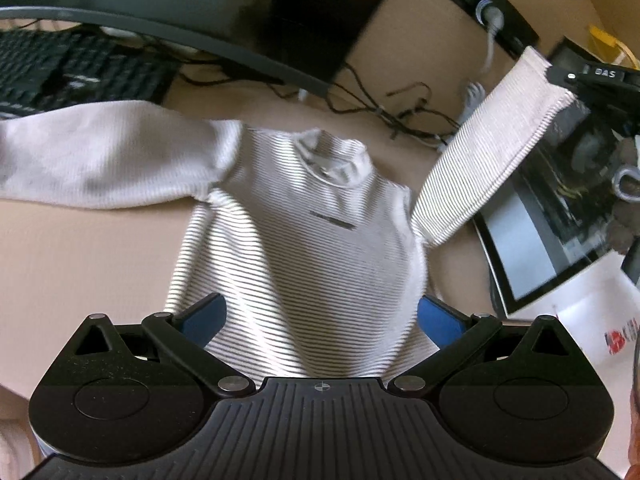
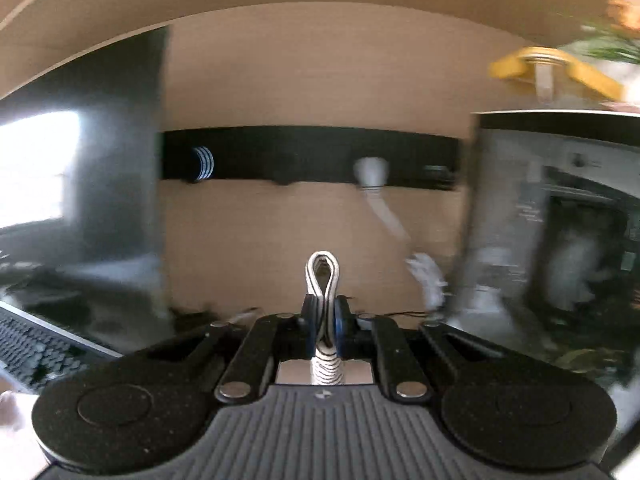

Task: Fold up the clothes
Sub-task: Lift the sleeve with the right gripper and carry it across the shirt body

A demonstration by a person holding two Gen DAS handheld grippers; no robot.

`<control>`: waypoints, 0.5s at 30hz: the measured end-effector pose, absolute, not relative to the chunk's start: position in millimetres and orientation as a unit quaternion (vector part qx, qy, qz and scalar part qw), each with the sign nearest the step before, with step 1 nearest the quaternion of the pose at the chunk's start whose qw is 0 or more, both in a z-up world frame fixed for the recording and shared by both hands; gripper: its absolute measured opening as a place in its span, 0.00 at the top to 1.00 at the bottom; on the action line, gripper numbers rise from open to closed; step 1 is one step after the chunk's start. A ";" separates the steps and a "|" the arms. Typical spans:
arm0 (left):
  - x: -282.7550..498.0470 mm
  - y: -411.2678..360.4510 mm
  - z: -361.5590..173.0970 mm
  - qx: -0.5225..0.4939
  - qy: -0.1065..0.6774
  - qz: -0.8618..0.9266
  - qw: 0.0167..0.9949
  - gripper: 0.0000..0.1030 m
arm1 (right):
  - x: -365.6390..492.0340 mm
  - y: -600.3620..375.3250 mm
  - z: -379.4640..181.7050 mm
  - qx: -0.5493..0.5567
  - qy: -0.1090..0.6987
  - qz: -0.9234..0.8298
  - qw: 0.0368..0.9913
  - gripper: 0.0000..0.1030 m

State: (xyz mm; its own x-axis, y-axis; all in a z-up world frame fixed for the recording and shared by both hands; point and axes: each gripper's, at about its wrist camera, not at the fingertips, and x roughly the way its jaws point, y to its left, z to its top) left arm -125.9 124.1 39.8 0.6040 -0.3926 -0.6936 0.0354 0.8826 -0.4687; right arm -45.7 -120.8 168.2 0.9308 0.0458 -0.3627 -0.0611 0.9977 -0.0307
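A white, finely striped long-sleeved sweater [image 1: 304,240] lies spread front-up on a beige tabletop [image 1: 80,264], its high collar [image 1: 336,160] pointing toward the back of the desk and a small dark label on the chest. The left claw [image 1: 320,320] hovers over the lower body of the garment with its blue-padded fingers [image 1: 204,320] spread wide apart, nothing between them; whether the pads touch the fabric cannot be told.

One sleeve [image 1: 100,160] stretches flat across the tabletop toward a black keyboard [image 1: 72,68] on the left of the left wrist view. The other sleeve [image 1: 480,160] is raised off the surface, running up and to the right to its ribbed cuff [image 1: 552,92], where the right claw [image 1: 592,80] grips it beside a dark-framed screen [image 1: 560,216].

From the right wrist view, the right claw [image 2: 323,326] is clamped together on that cuff [image 2: 322,276], a folded loop of striped knit standing up between the blue pads. Beyond it, blurred, are a beige wall, a black strip [image 2: 308,156] with a white plug and cable [image 2: 374,176], and a dark monitor [image 2: 80,184] to the left.

A tangle of thin black cables [image 1: 392,108] lies on the tabletop behind the collar.
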 end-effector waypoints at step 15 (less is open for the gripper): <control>-154.5 176.0 29.4 -0.259 0.419 -0.035 0.870 0.00 | -16.5 -31.6 138.9 -0.036 0.242 0.145 0.959 0.92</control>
